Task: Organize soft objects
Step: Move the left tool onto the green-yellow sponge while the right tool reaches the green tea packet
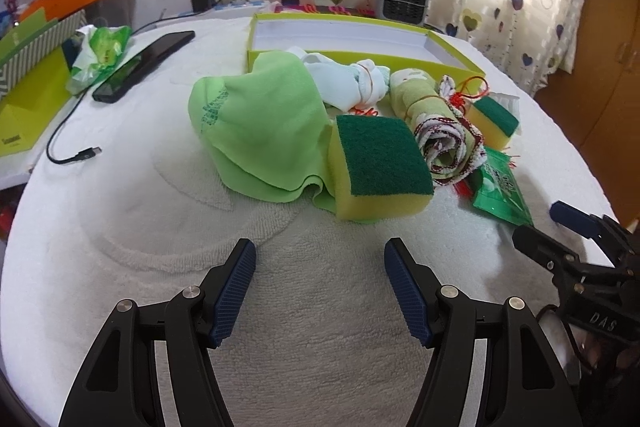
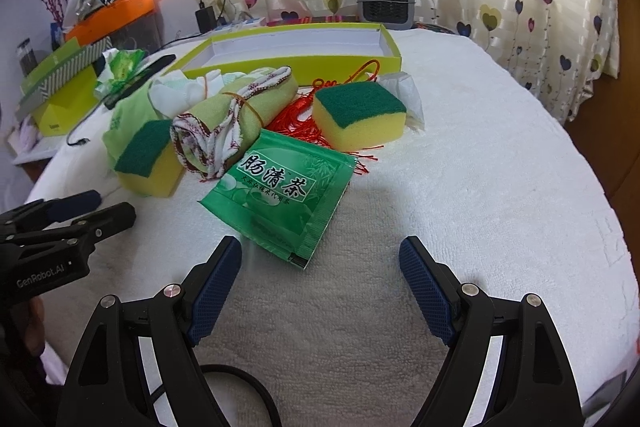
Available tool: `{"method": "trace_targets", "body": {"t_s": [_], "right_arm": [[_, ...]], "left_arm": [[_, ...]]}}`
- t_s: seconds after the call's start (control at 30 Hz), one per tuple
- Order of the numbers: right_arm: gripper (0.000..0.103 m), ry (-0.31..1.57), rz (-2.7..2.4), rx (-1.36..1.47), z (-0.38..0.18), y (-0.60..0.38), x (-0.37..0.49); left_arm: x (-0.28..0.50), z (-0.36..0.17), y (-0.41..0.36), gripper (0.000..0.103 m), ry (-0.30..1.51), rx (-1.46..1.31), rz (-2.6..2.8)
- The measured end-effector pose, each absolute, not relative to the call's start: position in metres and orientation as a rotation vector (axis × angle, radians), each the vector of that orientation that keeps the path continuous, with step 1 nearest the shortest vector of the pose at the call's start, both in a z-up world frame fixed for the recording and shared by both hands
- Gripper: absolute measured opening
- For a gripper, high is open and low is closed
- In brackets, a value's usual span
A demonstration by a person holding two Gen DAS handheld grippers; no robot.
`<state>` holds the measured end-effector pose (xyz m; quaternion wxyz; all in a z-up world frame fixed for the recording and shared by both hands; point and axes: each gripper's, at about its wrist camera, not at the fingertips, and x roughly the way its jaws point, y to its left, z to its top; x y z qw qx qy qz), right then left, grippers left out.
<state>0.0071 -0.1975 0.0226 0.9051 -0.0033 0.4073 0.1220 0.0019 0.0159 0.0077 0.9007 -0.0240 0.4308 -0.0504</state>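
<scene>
My left gripper (image 1: 320, 291) hangs low over the white towel (image 1: 160, 267) that covers the table, its blue pads spread wide with nothing between them. My right gripper (image 2: 320, 291) is likewise wide apart and empty, hovering just short of a green tea sachet (image 2: 280, 197) that lies flat on the towel, one corner pointing toward the gap between my fingers. The soft things sit in a loose heap ahead of both tools. Nearest my left gripper is a yellow sponge with a dark green scouring top (image 1: 378, 167), resting against a crumpled light green cloth (image 1: 260, 131). Beside the sponge lies a rolled towel (image 1: 436, 131) bound with a rubber band, its red-and-white edging showing at the open end. Behind these is a bundle of white socks (image 1: 352, 83). A second, smaller-looking sponge (image 2: 358, 113) sits on the far right of the heap, on top of a red tasselled cord (image 2: 296, 119) and touching a white tissue (image 2: 404, 93). Beyond the heap an open lime-green box (image 1: 360, 27) stands empty on the towel. A black phone (image 1: 140, 65) lies off to the left, well apart from the pile.
</scene>
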Motion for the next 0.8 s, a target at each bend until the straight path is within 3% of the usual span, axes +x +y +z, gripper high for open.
{"method": "trace_targets", "body": {"t_s": [0.4, 0.8], "right_arm": [[0.081, 0.801, 0.262, 0.027, 0.036, -0.193, 0.018], [0.081, 0.858, 0.300, 0.015, 0.025, -0.176, 0.040]], "left_arm": [[0.011, 0.035, 0.005, 0.066, 0.824, -0.093, -0.255], [0.034, 0.023, 0.003, 0.066, 0.883, -0.113, -0.212]]}}
